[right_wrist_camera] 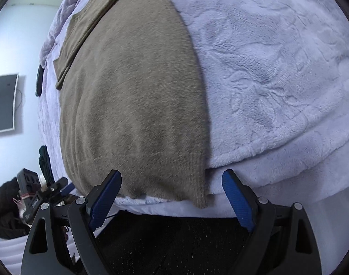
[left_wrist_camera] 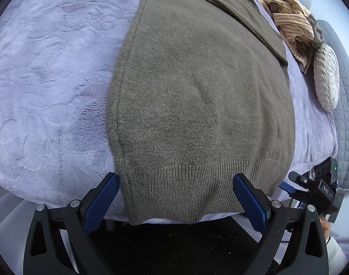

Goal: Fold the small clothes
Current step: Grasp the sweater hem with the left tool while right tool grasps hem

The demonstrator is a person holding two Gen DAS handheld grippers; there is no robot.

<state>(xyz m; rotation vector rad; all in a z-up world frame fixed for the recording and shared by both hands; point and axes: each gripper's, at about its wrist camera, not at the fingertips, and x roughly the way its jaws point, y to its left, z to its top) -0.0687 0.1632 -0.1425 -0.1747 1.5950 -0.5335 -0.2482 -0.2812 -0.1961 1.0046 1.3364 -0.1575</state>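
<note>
An olive-grey knit sweater point(left_wrist_camera: 197, 96) lies flat on the lavender fleece blanket point(left_wrist_camera: 48, 80), its ribbed hem point(left_wrist_camera: 186, 183) hanging over the near edge of the bed. A sleeve is folded across its far part. My left gripper point(left_wrist_camera: 175, 181) is open, and its blue pads point(left_wrist_camera: 105, 197) stand on either side of the hem's left portion without pressing it. My right gripper point(right_wrist_camera: 172, 176) is open too, over the hem's right corner point(right_wrist_camera: 200, 194). Each gripper shows at the edge of the other's view: the right one point(left_wrist_camera: 312, 188) and the left one point(right_wrist_camera: 48, 190).
A crumpled striped beige garment point(left_wrist_camera: 289, 18) and a round cream cushion point(left_wrist_camera: 326, 78) lie at the bed's far right, beside a grey quilted cover point(left_wrist_camera: 346, 119). A dark screen point(right_wrist_camera: 4, 103) hangs on the wall. Dark floor point(right_wrist_camera: 174, 240) lies below the bed edge.
</note>
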